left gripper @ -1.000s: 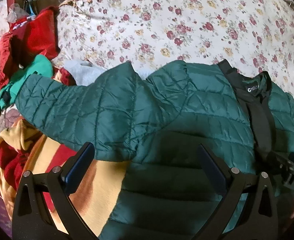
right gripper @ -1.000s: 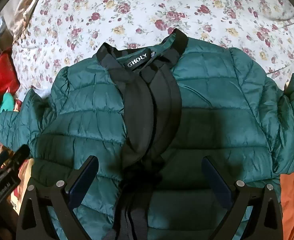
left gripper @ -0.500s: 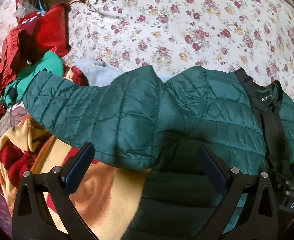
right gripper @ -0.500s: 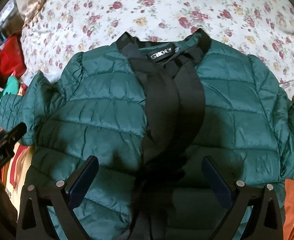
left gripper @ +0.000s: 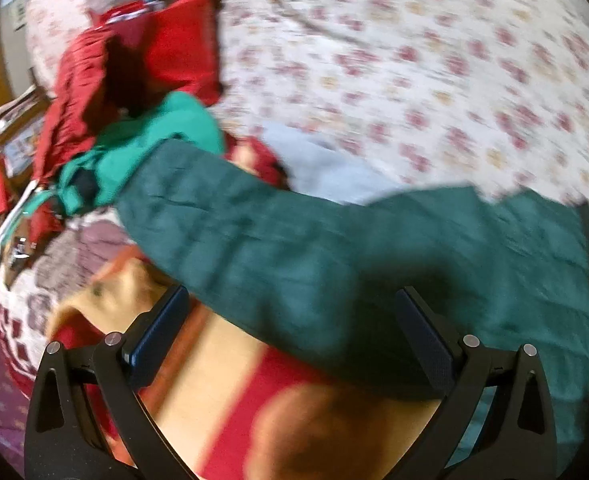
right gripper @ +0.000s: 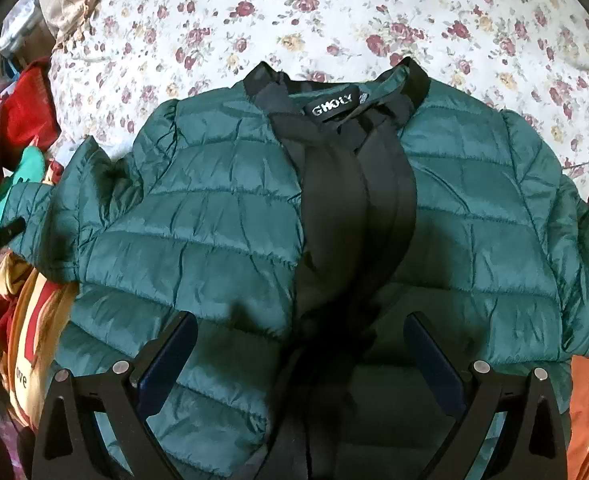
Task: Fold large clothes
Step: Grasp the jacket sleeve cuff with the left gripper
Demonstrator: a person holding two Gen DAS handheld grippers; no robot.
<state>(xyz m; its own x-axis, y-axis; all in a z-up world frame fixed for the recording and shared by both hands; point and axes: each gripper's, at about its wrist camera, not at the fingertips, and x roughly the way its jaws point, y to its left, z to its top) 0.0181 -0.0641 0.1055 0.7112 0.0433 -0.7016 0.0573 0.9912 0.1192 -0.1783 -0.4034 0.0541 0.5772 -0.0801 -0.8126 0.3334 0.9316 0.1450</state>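
One green quilted jacket (right gripper: pixel 214 216) spread flat, two sleeves, two grippers' jaws apart

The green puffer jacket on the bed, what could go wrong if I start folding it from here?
Three possible risks:
1. The jacket's left sleeve lies over the heap of other clothes, so a grab there might snag something else too.
2. The black placket is bunched and twisted, so a fold may set crooked.
3. The left wrist view is blurred while the left gripper stands open, so aim may be off.
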